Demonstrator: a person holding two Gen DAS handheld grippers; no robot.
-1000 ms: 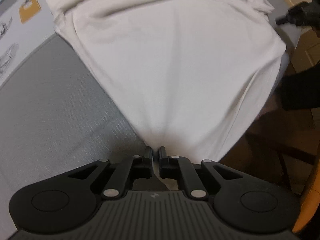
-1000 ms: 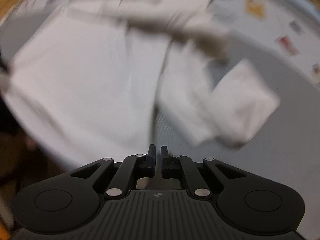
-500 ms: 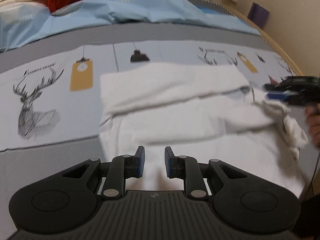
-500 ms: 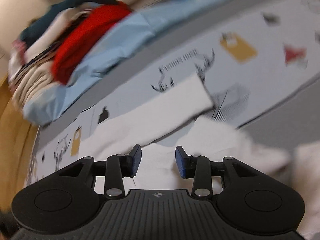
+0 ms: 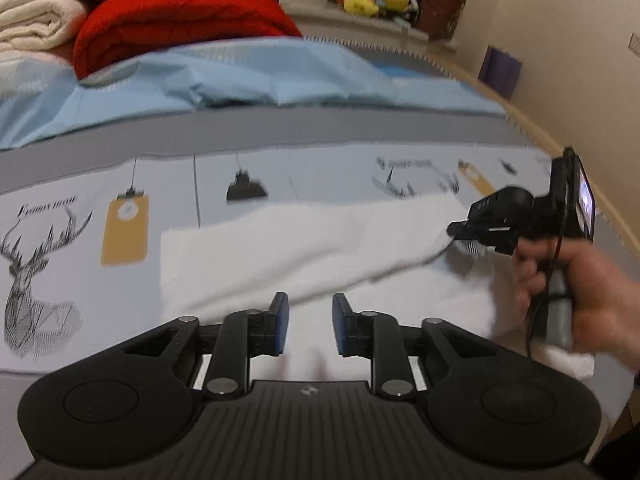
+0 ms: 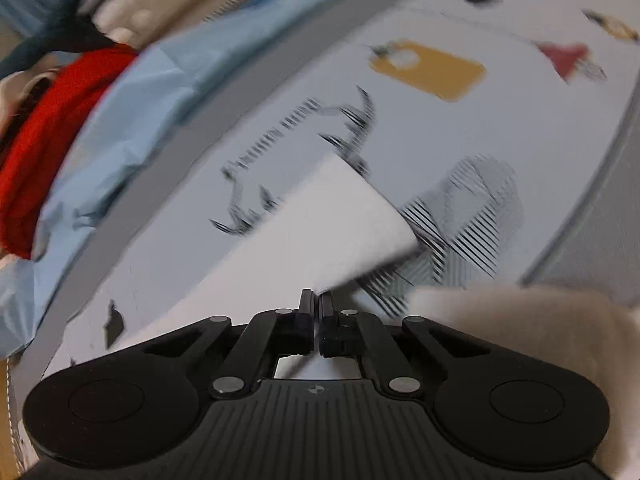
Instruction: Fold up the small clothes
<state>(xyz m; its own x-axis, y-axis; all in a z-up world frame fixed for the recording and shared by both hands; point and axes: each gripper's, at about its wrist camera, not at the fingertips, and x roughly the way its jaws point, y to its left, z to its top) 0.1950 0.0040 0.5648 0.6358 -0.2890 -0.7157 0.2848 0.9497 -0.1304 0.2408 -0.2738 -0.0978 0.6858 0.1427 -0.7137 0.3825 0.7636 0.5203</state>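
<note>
Left wrist view: the left gripper [image 5: 306, 326], which a second ago clamped the white garment [image 5: 304, 248], has just been opening and hovers released over it on the printed bedsheet [image 5: 72, 216]; the right hand [image 5: 576, 280] grips the handle. Right wrist view: the right gripper [image 6: 316, 312], parted half a second ago, is now clenched on the garment's edge; a red blanket [image 6: 44, 128] lies at the sheet's far edge.

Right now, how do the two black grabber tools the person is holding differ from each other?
The left gripper has its jaws apart and has just been opening, with nothing pinched; the right gripper is shut on an edge of the white garment.

The left gripper hangs over the garment's near side; the right gripper sits at its far right end.

Both are the same black two-finger tool, working the same garment on the printed bedspread.
</note>
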